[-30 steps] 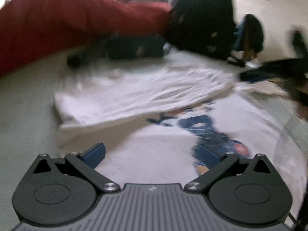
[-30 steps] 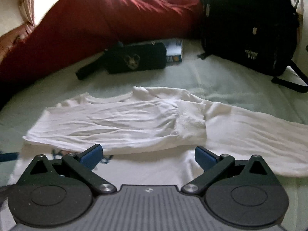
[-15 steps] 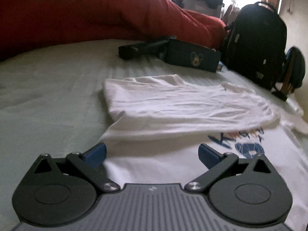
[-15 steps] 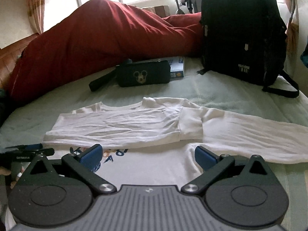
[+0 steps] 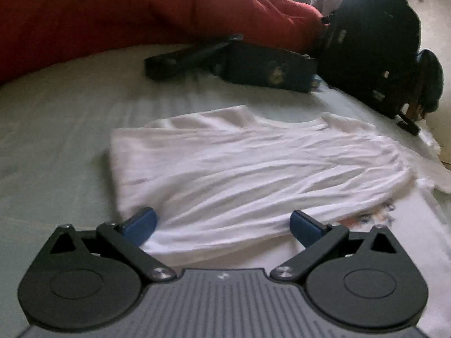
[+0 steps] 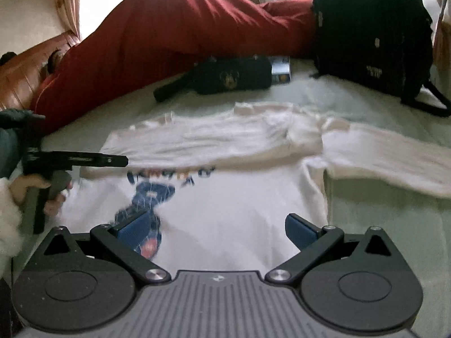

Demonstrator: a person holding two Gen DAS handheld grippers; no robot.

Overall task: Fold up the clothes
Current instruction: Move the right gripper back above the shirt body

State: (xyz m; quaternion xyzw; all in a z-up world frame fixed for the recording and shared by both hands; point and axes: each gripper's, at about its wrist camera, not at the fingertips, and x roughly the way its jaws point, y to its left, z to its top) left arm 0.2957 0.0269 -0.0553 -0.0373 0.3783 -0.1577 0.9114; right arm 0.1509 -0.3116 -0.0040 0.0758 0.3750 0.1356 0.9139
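Observation:
A white long-sleeved shirt [image 6: 239, 211] with a blue print [image 6: 149, 197] lies flat on a pale green bed. Its upper part is folded down over the chest, and one sleeve [image 6: 389, 163] trails to the right. In the left wrist view the folded layer [image 5: 253, 174] fills the middle, and my left gripper [image 5: 222, 225] hovers open just over its near left corner. My right gripper [image 6: 215, 229] is open low above the shirt's lower body, nothing between its fingers. From the right wrist view the left gripper [image 6: 124, 161] shows at the shirt's left edge, held by a hand [image 6: 33, 188].
A red blanket [image 6: 174, 33] is heaped along the back of the bed. A dark pouch with a strap [image 6: 234, 77] and a small box [image 6: 280, 70] lie before it. A black backpack [image 6: 369, 31] stands at the back right. Bare bedsheet [image 5: 50, 129] stretches left of the shirt.
My left gripper has moved forward and lower, closing in on the folded layer's near left corner. My right gripper has dropped nearer the shirt's lower body. Both stay open.

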